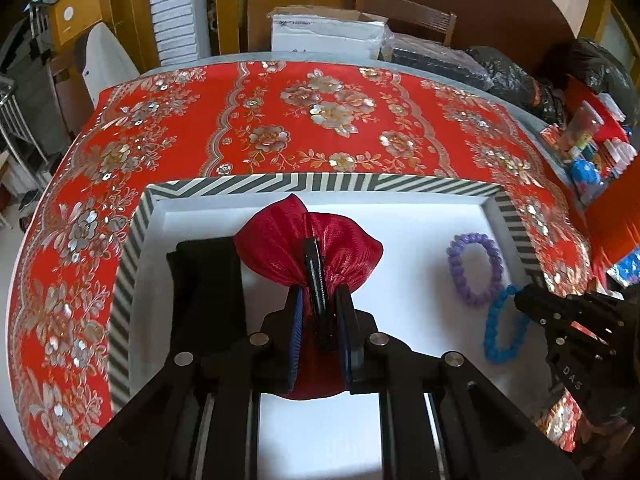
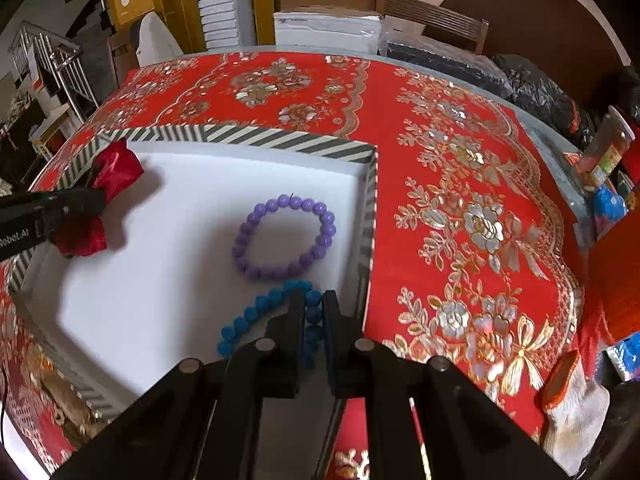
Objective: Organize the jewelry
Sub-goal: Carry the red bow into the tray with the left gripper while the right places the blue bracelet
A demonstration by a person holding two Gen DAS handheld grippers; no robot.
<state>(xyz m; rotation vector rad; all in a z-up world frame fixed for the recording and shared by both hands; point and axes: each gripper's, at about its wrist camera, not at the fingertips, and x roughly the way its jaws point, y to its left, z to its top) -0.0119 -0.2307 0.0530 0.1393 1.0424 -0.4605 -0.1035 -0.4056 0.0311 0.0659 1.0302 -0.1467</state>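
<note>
Left gripper (image 1: 320, 304) clamped on the red satin drawstring pouch (image 1: 308, 236), right gripper (image 2: 313, 312) pinching the blue bead bracelet (image 2: 256, 312) just short of the purple bead bracelet (image 2: 286, 236); bring beads over the pouch mouth, keep the pouch steady.

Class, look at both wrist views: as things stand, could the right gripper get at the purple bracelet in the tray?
Probably not yet. The right gripper is shut on the blue bracelet, so it is occupied. Otherwise the way looks free: the purple bracelet lies uncovered on the tray floor just beyond it.
</note>
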